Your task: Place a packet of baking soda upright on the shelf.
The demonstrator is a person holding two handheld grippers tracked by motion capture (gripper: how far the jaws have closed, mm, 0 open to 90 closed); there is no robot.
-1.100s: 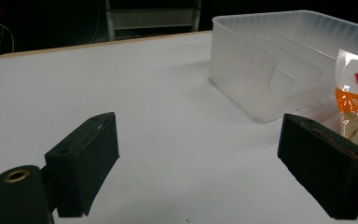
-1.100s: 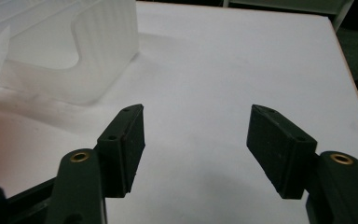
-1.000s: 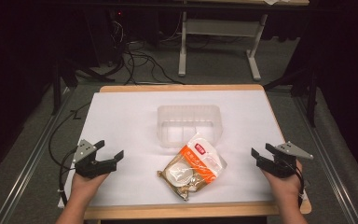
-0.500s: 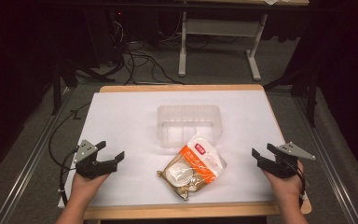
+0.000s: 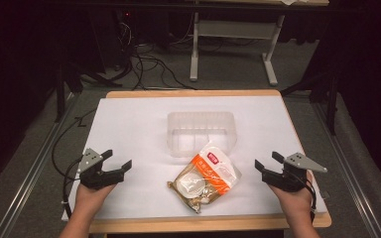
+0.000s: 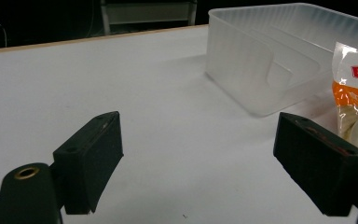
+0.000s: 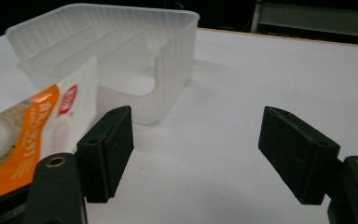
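Note:
An orange and white snack packet (image 5: 207, 174) lies flat near the table's front edge, its top end resting against the front wall of a clear plastic container (image 5: 201, 133) in the middle. My left gripper (image 5: 116, 160) stands open at the front left, well apart from the packet. At the front right my right gripper (image 5: 268, 162) is open too, with nothing between its jaws. The left gripper view has the container (image 6: 279, 56) and the packet (image 6: 354, 100) to the right of the open gripper (image 6: 209, 163). In the right gripper view the packet (image 7: 32, 128) leans on the container (image 7: 107, 56) left of the open gripper (image 7: 196, 154).
The white table top (image 5: 129, 129) has a wooden rim. Beyond the far edge stand a metal table frame (image 5: 233, 37) and loose cables (image 5: 149, 69) on the floor. Rails run along both sides of the table.

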